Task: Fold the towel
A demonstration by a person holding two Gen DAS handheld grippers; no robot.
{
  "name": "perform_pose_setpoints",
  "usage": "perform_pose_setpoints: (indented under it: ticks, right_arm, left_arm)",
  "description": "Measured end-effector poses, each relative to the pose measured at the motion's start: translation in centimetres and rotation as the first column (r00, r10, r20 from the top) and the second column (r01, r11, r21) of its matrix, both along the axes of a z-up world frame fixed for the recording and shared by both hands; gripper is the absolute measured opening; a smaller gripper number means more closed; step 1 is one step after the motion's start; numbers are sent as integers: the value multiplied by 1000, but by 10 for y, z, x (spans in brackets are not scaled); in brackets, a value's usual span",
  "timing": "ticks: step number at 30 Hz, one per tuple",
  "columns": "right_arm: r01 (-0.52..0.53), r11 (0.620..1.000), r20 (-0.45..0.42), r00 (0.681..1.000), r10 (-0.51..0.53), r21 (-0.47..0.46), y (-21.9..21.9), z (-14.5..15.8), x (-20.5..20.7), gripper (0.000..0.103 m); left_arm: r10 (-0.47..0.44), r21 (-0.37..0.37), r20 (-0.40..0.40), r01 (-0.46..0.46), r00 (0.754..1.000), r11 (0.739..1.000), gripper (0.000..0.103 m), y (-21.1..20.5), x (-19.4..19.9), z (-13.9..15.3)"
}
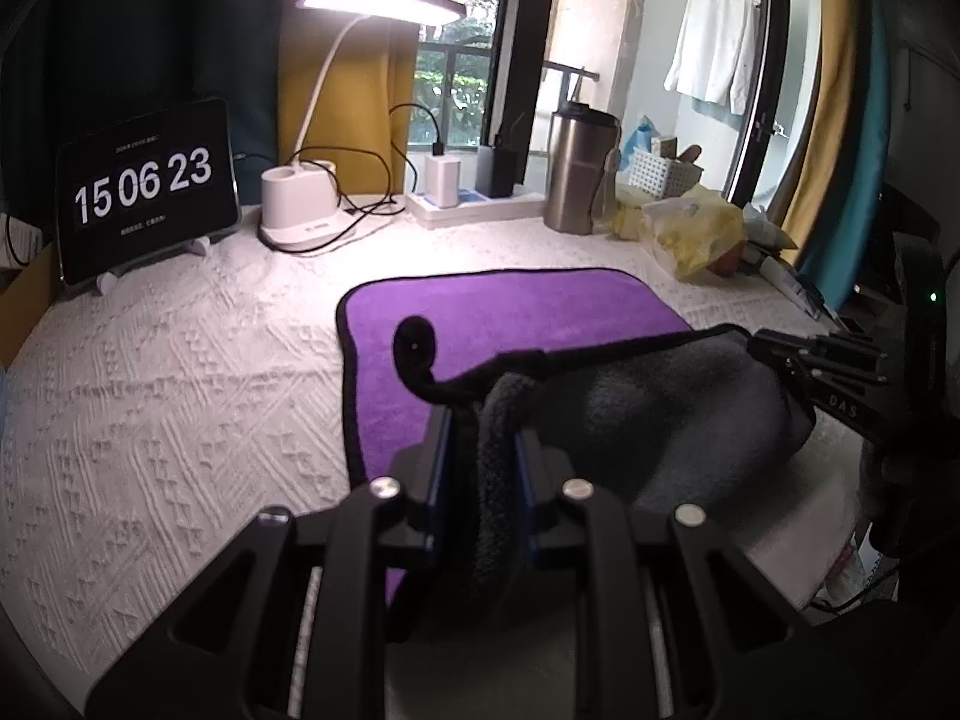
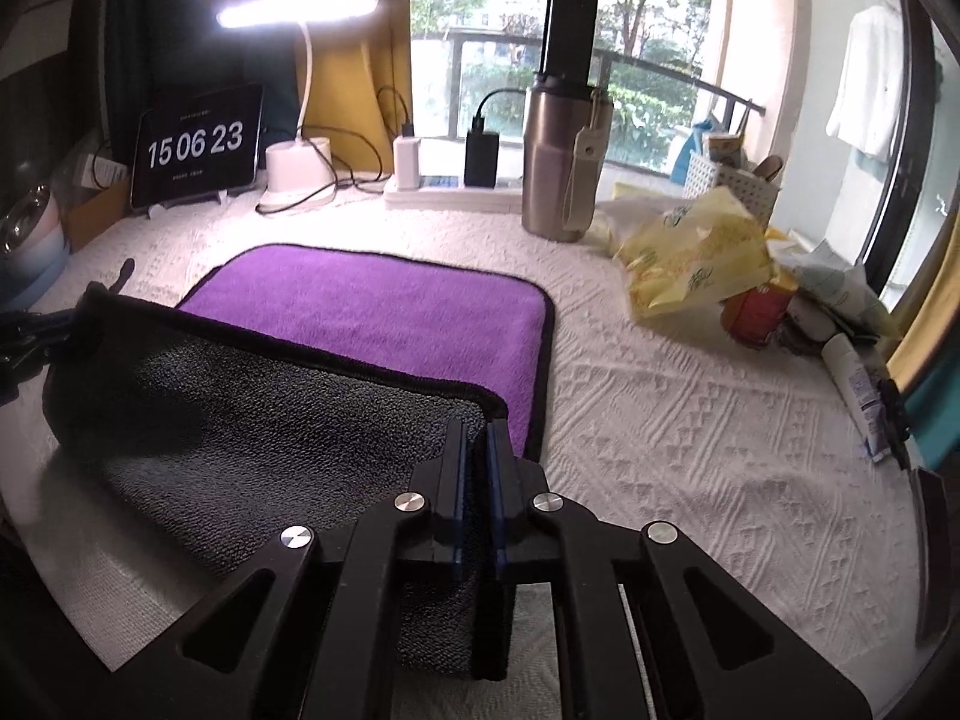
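**First fold under way**

A white textured tablecloth (image 2: 690, 438) covers the table by the window, with a tablet clock (image 2: 197, 144) and desk lamp (image 1: 360, 6) at the far edge. The purple towel (image 2: 384, 312) lies mid-table, its near edge lifted grey side up. The left gripper (image 1: 483, 450) and right gripper (image 2: 477, 462) each clamp a near corner. The far half remains flat; the fold seems barely begun.

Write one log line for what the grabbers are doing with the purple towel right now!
left gripper: shut on towel corner | right gripper: shut on other near corner | near edge lifted, grey underside showing
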State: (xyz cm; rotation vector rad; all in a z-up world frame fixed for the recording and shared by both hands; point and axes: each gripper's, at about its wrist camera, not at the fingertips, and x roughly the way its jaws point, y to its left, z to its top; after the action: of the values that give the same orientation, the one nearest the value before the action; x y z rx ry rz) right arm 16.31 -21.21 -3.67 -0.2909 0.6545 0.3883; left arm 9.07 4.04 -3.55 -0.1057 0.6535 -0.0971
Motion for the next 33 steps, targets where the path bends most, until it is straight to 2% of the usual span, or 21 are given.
perform_pose_setpoints:
  ticks: [24, 33]
  right_arm:
    - [36, 998, 135, 990, -42, 46, 3, 39, 15, 7]
    - [53, 997, 168, 984, -62, 58, 4, 48, 36, 4]
  left_arm:
    - [11, 69, 112, -19, 994, 997, 20, 3, 33, 32]
    - [43, 60, 122, -50, 992, 997, 20, 12, 53, 35]
